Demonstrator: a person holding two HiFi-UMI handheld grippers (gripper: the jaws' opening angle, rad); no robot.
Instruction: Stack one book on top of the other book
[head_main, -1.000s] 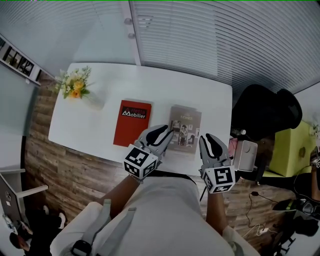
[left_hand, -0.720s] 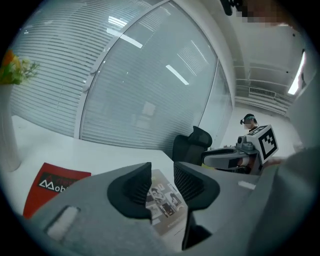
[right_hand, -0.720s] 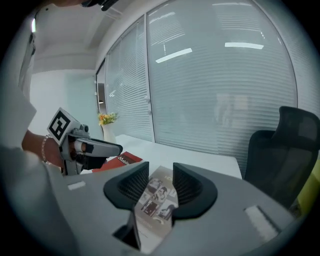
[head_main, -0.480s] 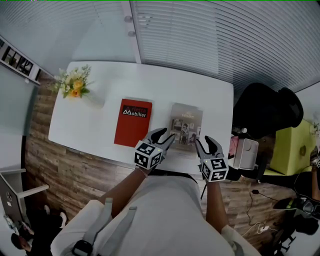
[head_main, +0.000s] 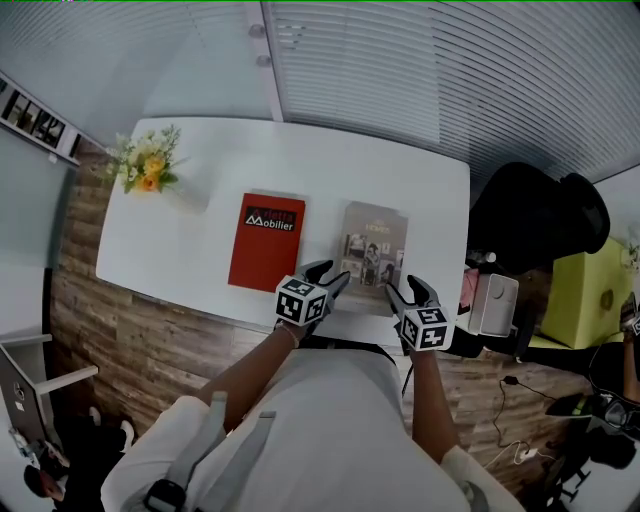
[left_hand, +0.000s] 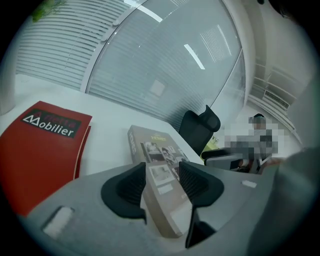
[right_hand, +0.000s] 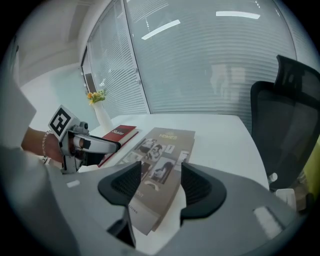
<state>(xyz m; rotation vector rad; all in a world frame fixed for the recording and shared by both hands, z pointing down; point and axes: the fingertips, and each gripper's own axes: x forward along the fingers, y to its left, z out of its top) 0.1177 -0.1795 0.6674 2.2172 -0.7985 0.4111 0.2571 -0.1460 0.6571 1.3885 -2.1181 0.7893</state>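
Lying flat by the table's front edge, right of centre, the grey-brown book has its near end between both grippers. Left gripper jaws are opening, spread about the book's near left corner, pads not pressing. Right gripper jaws are likewise opening about the near right corner, with no grip. The red book lies flat alongside, toward the left edge, apart.
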